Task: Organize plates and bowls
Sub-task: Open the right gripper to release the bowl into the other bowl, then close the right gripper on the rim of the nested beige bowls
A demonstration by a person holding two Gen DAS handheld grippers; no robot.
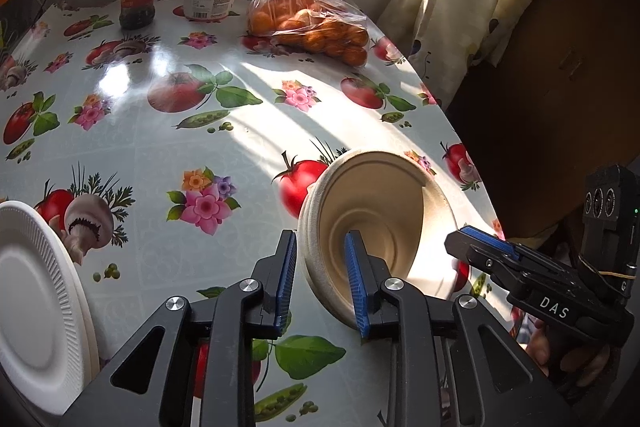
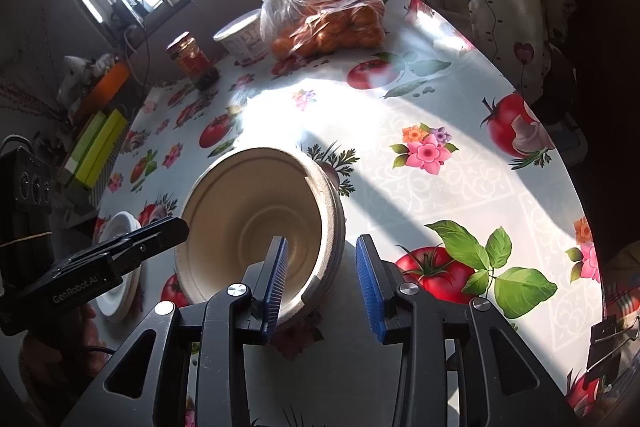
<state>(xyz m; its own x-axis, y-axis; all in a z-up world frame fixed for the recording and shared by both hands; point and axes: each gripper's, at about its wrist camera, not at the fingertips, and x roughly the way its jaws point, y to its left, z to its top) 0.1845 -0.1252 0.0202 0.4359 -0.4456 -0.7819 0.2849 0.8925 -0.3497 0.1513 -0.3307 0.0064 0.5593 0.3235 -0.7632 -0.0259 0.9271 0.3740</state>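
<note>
Step in hand looks like the release after stacking the bowls.

Left: stack of white ribbed foam plates (image 1: 36,307) sits at the table's near-left edge, well apart from the bowls.

Left gripper (image 1: 322,285): narrow gap, jaws straddling the left rim of the nested beige moulded-fibre bowls (image 1: 376,227); pads appear clear of the wall, nothing held.

Bowls: matte, pale tan, ringed base, several rims layered; they rest upright on the glossy vegetable-print tablecloth (image 1: 160,131) near its right edge, half in sun.

Right gripper (image 2: 322,285): narrow gap, straddling the right rim, not pinching.

Next: both grippers back off upward without dragging the rims; light stack would likely shift.
</note>
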